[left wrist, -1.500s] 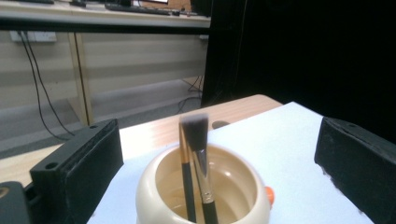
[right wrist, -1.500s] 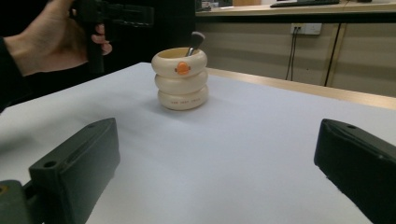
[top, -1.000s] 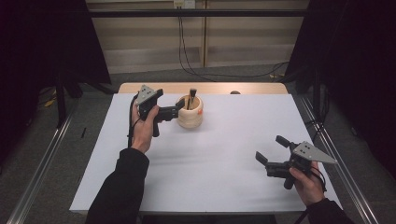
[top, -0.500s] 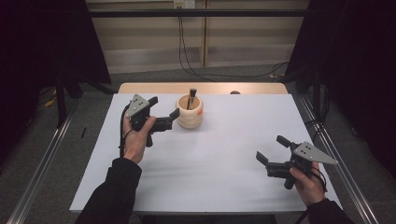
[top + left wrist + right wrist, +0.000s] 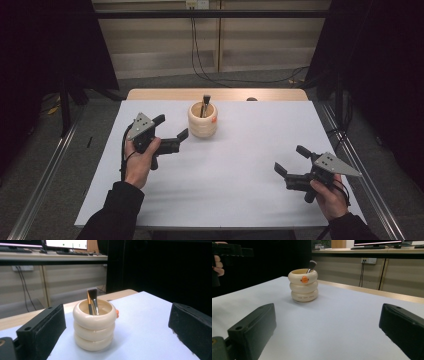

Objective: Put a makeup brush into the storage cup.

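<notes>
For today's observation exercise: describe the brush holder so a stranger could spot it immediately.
On the white table, look toward its far edge. There stands the cream holder, shaped like three stacked rings, with a small orange mark on its top ring and brushes standing in it.

The left gripper [image 5: 172, 129] has been drawn back from the cream, ring-stacked ceramic holder [image 5: 202, 120], toward the person and the table's left side. Where its jaws were right against the holder, a clear gap is now seen, and they are spread apart.
</notes>
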The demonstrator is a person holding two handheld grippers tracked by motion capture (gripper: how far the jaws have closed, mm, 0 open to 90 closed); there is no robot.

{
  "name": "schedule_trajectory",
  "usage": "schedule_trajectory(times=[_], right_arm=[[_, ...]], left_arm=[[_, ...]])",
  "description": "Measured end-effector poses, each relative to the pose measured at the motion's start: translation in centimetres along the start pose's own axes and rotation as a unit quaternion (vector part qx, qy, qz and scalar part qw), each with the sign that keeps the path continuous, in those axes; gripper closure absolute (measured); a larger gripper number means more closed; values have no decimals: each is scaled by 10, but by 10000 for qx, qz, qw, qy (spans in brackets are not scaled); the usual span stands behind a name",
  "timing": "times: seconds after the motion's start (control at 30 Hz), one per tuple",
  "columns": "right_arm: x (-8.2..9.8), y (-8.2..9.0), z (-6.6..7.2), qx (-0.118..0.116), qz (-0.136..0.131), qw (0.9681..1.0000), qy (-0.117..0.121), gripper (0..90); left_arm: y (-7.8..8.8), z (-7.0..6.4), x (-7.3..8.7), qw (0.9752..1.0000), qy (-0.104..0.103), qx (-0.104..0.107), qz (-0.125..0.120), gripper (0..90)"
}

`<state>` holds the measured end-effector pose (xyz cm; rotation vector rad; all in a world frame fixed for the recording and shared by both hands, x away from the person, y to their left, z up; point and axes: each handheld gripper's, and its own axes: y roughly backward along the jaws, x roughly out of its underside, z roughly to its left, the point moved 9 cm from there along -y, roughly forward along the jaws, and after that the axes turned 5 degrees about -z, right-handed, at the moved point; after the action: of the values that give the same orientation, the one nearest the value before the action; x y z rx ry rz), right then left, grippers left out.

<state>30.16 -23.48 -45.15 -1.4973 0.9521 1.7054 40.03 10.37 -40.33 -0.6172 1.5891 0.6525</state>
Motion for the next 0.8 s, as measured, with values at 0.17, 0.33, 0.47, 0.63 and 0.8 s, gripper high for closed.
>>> schedule_trajectory(times=[0.17, 0.33, 0.47, 0.63, 0.8], right_arm=[[0, 0, 1, -18, -10, 10000, -9, 3], [0, 0, 1, 6, -9, 10000, -2, 3], [1, 0, 1, -29, 0, 10000, 23, 3], [2, -1, 1, -20, 15, 10000, 24, 3], [1, -1, 1, -16, -11, 10000, 27, 3]], left_arm=[[12, -9, -2, 9998, -17, 193, -34, 9], [24, -12, 4, 9999, -29, 126, -31, 8], [36, -13, 11, 10000, -69, 46, 0, 9], [52, -14, 17, 10000, -29, -37, -13, 10], [70, -16, 24, 9999, -56, -138, 57, 10]])
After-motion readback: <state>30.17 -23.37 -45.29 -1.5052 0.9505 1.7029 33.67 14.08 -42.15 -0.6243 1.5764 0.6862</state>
